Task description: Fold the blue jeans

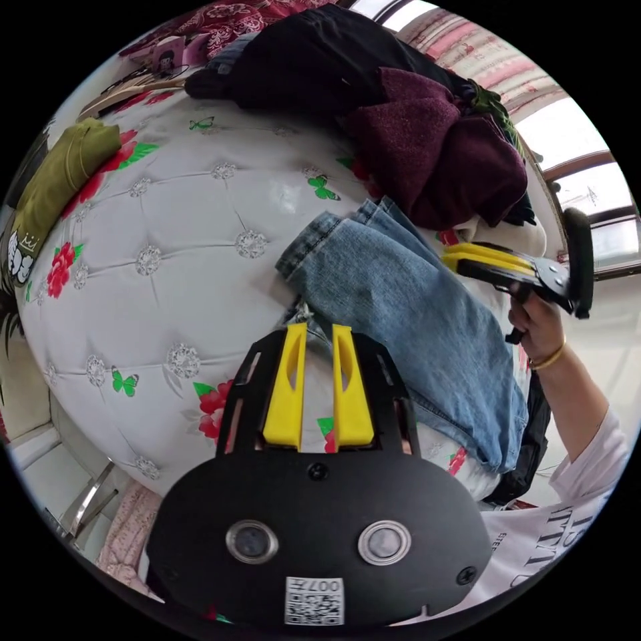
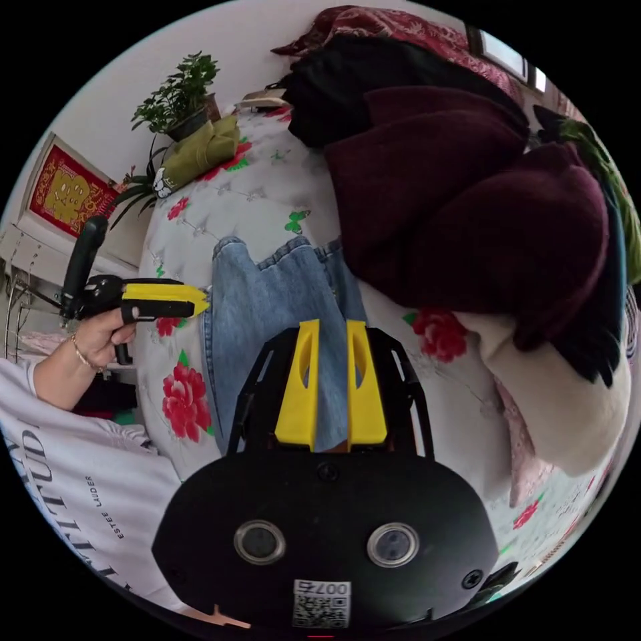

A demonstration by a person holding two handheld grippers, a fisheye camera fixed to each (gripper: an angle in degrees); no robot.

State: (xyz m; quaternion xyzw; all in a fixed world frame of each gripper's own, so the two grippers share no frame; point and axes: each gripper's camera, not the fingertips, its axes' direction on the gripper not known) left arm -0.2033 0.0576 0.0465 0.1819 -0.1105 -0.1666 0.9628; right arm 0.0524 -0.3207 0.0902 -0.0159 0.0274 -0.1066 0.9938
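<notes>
Jeans (image 1: 407, 320) lay just beyond both jaw pairs on quilted surface (image 1: 187, 220), folded lengthwise, legs stacked. Crosswise folds seemingly left. Left gripper (image 1: 319, 380) jaws slightly apart, empty. Right gripper (image 2: 332, 384) likewise, hovering over denim, gripping nothing. Clothes pile (image 2: 461, 200) beside.

Faded blue jeans (image 1: 407, 314) of coarse, matt denim lie on a glossy, tufted surface (image 1: 200, 200) that looks like white padded vinyl printed with flowers, studded with sparkling buttons. A fuzzy maroon knit (image 2: 467, 214) is heaped beside them. Each hand-held gripper (image 1: 318, 340) has smooth yellow plastic jaws on a matt black body.
</notes>
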